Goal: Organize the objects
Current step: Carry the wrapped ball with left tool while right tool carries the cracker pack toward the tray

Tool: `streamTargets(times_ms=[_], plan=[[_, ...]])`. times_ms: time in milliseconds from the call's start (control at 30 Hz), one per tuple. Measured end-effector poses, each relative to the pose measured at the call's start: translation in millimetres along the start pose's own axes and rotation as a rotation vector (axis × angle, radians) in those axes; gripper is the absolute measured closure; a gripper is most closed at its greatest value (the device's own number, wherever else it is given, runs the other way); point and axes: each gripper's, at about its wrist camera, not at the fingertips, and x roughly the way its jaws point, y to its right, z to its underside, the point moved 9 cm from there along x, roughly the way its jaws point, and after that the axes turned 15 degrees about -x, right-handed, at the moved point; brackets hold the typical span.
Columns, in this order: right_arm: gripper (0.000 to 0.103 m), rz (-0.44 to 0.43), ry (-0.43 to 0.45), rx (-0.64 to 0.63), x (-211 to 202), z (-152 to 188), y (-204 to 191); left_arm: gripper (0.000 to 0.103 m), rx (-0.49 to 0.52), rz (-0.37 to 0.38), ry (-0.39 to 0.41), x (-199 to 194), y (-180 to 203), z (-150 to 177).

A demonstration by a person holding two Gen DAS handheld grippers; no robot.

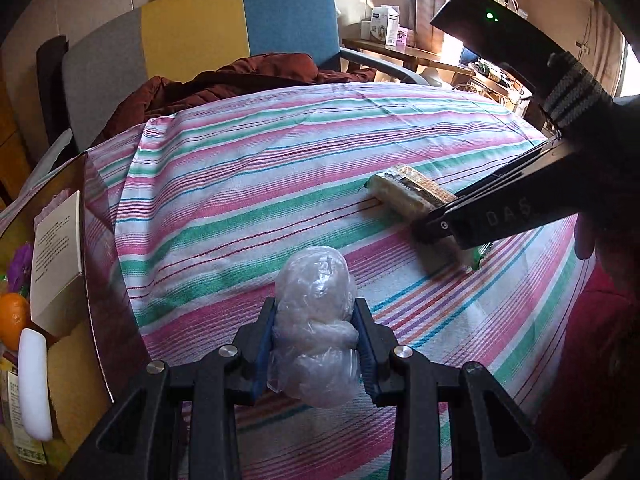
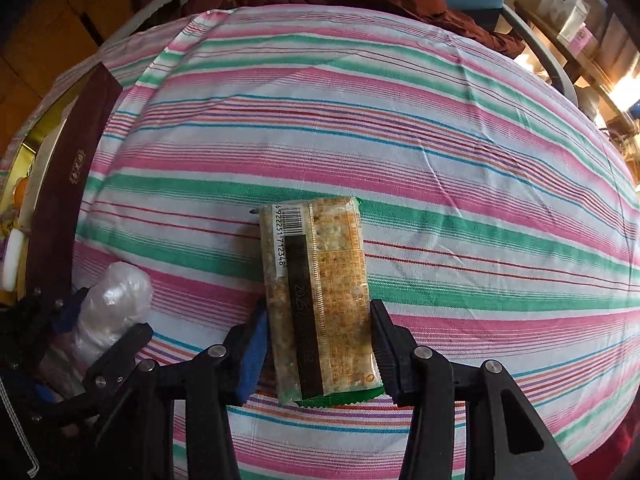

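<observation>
Left gripper [image 1: 316, 340] nearest in left wrist view, blue-padded fingers [image 1: 265, 340] pinching crumpled clear plastic bundle [image 1: 316, 300] from both sides, bundle low over the striped tablecloth [image 1: 240, 200]; touching the cloth or not, cannot tell. Right gripper [image 2: 318, 344] straddling flat snack packet [image 2: 316, 280], right pad against packet edge, left pad [image 2: 252, 356] just beside the other edge, slight gap visible, so not fully clamped. Packet lying flat on cloth, barcode side up, long axis pointing away from right camera. From left view, same packet right of centre, partly under right gripper body. Plastic bundle and left gripper also seen at lower left of right wrist view, near the packet, not touching it. Left of cloth: dark red box wall [image 2: 60, 200], inside it white carton [image 1: 56, 256], orange fruit [image 1: 14, 320], white oblong item [image 1: 34, 384]. Farther back: dark red jacket [image 1: 240, 80] at table's far edge, then chair [image 1: 200, 24] with grey, yellow, blue panels.
</observation>
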Motion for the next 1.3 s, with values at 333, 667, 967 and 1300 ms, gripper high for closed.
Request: streamTargets(times_ms=[333, 667, 967, 1300], plan=[[0.055, 0.022, 0.038, 0.017, 8.2, 6.6, 10.9, 0.067, 0.012, -0.028, 0.022, 2.8, 2.5, 1.1], [0.055, 0.026, 0.096, 0.072, 4.5, -6.8, 11.0, 0.067, 0.025, -0.061, 0.043, 1.1, 3.9, 2.9], [0.055, 0.019, 0.13, 0.084, -2.3, -8.5, 8.7, 0.067, 0.019, -0.052, 0.028, -10.6, 5.4, 8.5], [0.055, 0.014, 0.171, 0.057, -6.3, -17.7, -5.2, 0.067, -0.011, -0.002, 0.094, -57.8, 3.3, -10.3]])
